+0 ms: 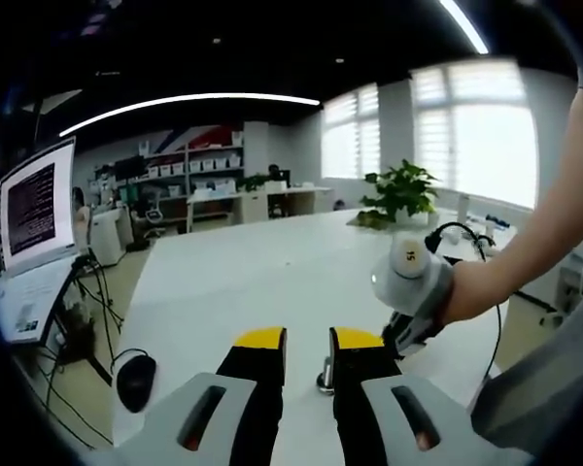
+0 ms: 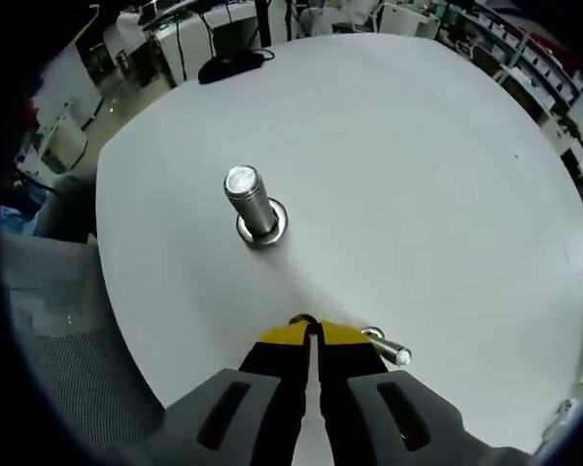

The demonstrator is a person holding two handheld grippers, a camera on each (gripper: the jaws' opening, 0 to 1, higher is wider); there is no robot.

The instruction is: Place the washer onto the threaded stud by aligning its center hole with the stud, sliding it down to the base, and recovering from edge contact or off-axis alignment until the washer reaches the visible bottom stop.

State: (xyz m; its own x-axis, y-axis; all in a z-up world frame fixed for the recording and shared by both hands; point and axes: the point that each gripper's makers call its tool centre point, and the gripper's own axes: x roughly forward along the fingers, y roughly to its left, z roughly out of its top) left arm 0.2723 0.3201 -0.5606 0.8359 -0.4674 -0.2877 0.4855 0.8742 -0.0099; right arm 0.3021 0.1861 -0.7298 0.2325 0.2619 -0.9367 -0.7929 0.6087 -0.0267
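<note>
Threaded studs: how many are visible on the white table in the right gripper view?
2. One threaded stud stands upright near the middle of the white table. Another stud lies on its side beside the right gripper; the gripper partly hides it.

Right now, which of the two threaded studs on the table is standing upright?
The stud farther from the right gripper stands upright on its washer-like base; the stud beside the fingers lies on its side.

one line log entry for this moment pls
stud: upright on table | washer: at stud base | right gripper: shut, above table | left gripper: open
</note>
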